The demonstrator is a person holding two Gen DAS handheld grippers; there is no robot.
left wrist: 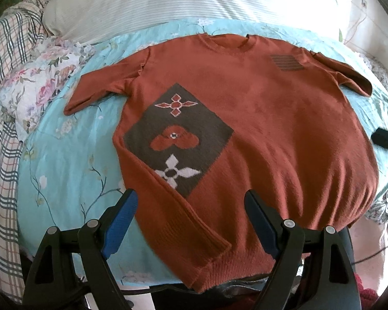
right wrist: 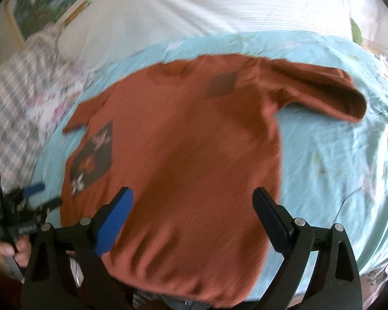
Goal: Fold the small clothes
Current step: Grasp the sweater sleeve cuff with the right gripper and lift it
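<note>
A rust-orange knit sweater lies flat, front up, on a light blue floral sheet. It has a brown diamond patch with flower shapes and both short sleeves spread out. My left gripper is open and empty above the sweater's lower left hem. My right gripper is open and empty above the sweater's lower middle; this view is motion-blurred. The left gripper shows at the left edge of the right wrist view.
A white striped pillow lies behind the sweater. A checked blanket and a floral cloth lie at the left. The sheet extends right of the sweater. The bed's near edge is just below the hem.
</note>
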